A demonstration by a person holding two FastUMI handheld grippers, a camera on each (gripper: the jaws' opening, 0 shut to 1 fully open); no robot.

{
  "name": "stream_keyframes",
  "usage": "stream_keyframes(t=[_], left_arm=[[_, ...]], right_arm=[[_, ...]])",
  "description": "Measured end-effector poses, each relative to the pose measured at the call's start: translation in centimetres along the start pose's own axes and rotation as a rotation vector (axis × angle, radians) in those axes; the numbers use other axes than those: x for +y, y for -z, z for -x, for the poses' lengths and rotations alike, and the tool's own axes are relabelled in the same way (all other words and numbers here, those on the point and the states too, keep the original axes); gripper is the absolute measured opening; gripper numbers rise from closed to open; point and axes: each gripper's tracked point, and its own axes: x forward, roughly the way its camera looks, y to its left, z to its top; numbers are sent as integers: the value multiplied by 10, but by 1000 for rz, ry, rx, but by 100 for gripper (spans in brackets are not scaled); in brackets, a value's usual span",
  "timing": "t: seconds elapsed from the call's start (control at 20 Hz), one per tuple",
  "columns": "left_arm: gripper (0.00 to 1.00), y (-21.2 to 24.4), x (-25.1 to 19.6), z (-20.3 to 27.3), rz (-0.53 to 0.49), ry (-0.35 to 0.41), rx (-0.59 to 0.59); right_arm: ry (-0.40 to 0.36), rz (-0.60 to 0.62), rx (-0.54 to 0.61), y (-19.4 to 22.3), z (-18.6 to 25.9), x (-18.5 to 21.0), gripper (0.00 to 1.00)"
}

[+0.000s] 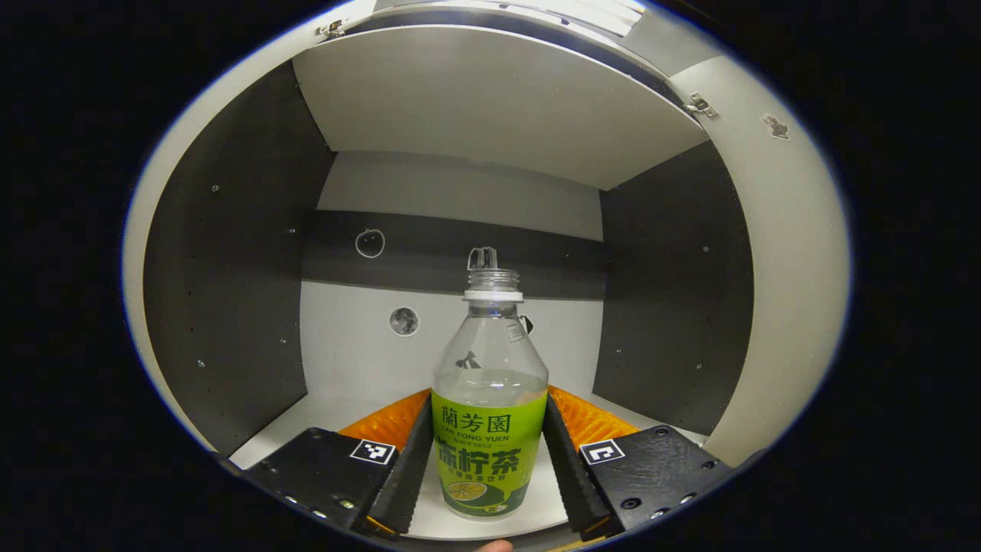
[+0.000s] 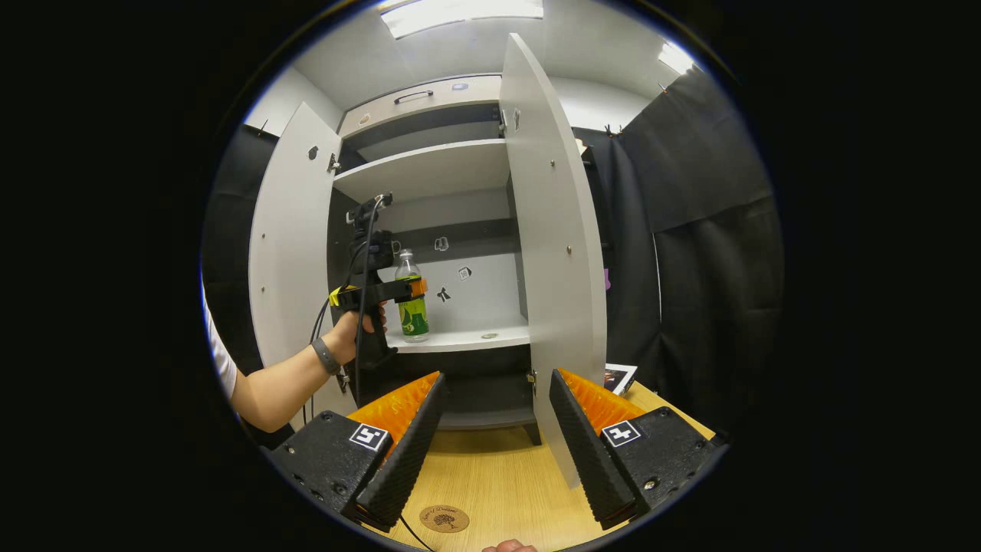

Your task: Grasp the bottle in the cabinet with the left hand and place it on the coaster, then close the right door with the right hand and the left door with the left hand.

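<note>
A clear bottle (image 1: 490,429) with a green label and no cap stands upright on the cabinet's white shelf (image 1: 337,383). My left gripper (image 1: 489,395) is open, its fingers flanking the label on both sides, close to it or just touching. In the right gripper view the same bottle (image 2: 412,307) sits on the shelf with the left gripper (image 2: 410,288) around it, held by a hand (image 2: 349,333). My right gripper (image 2: 497,379) hangs open over the wooden table (image 2: 498,475), empty. A round brown coaster (image 2: 444,519) lies on the table below it.
Both cabinet doors stand open: the right door (image 2: 552,268) swings out toward my right gripper, and the left door (image 2: 291,245) is behind the person's forearm. A shelf board (image 1: 490,100) is above the bottle. Dark side walls (image 1: 230,291) enclose the compartment.
</note>
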Motion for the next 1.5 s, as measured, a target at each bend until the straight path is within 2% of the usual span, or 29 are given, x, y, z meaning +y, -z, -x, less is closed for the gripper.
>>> stream_keyframes(t=[0.05, 0.1, 0.2, 0.4, 0.8, 1.1, 1.35, 1.5], left_arm=[[76, -1, -1, 6, -10, 6, -2], [72, -3, -4, 11, -16, 15, -8], [76, -6, -7, 25, -23, 26, -16], [72, -12, -21, 68, -14, 55, -18], [72, 13, -50, 155, 2, 98, -23], [72, 73, -69, 206, 60, 86, 4], [72, 161, -85, 235, -16, 63, 72], [72, 201, -103, 250, 27, 88, 91]], right_arm=[[-4, 1, -2, -1, 1, 0, 83], [-7, 3, -4, -2, 2, 2, 83], [-17, 5, -4, -2, 5, 4, 83], [-49, -2, 1, -1, 12, 12, 83], [-100, 36, 1, -2, 35, 21, 83], [-108, 76, -4, -14, 47, 21, 83], [-91, 95, -27, -22, 46, 11, 83], [-81, 75, -15, -22, 46, 7, 83]])
